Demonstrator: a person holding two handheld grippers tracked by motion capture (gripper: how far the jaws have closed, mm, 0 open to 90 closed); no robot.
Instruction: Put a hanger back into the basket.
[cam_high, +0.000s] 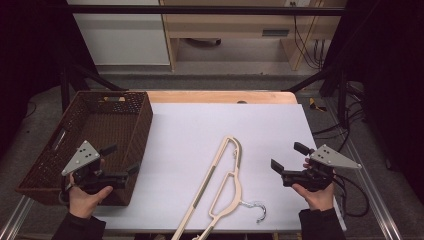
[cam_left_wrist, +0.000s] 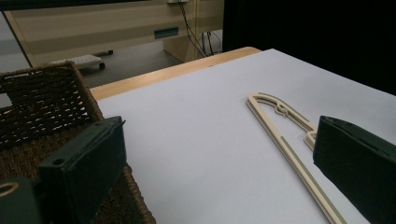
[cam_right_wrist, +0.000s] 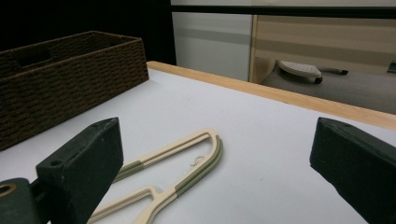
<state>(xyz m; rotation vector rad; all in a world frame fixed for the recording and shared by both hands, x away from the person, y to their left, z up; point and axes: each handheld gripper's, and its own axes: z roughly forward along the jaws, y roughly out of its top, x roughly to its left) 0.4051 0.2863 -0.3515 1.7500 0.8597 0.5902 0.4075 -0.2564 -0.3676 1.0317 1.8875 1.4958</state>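
Observation:
A cream plastic hanger (cam_high: 220, 185) with a metal hook lies flat on the white table top, slanting from the near edge toward the middle. My left gripper (cam_high: 121, 159) is held over the near right corner of a brown woven basket (cam_high: 141, 131), its jaws open and empty. In the left gripper view the gripper (cam_left_wrist: 219, 140) faces the hanger (cam_left_wrist: 289, 140), with the basket (cam_left_wrist: 42, 107) at its left. My right gripper (cam_high: 287, 155) hovers to the right of the hanger, open with nothing between its jaws. The right gripper view looks past the gripper (cam_right_wrist: 217, 126) at the hanger (cam_right_wrist: 187, 154) and basket (cam_right_wrist: 70, 74).
The white table top (cam_high: 210, 125) has a wooden strip (cam_high: 220, 96) along its far edge. Beyond it stand light wooden furniture and hanging cables (cam_high: 305, 45). Dark frame posts rise at both sides. The basket holds nothing that I can see.

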